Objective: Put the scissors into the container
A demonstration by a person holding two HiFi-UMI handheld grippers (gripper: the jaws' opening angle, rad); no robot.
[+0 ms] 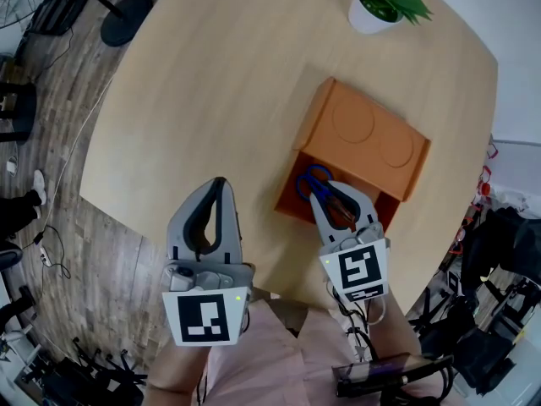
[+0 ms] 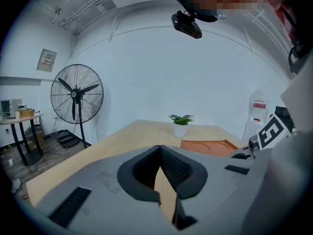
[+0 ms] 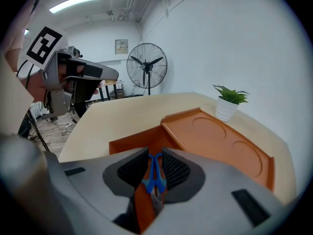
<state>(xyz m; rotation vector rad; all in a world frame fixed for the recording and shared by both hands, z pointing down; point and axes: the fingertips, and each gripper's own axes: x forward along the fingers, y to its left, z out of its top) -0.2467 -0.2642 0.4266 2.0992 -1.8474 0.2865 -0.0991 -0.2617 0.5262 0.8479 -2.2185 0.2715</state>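
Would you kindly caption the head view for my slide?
Right gripper holds blue-handled scissors over the orange container; left gripper shut.

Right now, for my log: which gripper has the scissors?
The right gripper: its jaws are shut on the blue-handled scissors at the orange container's open compartment. The left gripper is shut with nothing between its jaws.

The scissors (image 1: 314, 181), blue-handled and closed, are held between the jaws of the right gripper (image 3: 155, 156), handle loops pointing away from the person, over the open near compartment of the container (image 1: 372, 138), an orange box whose far half carries a flat top with two round recesses
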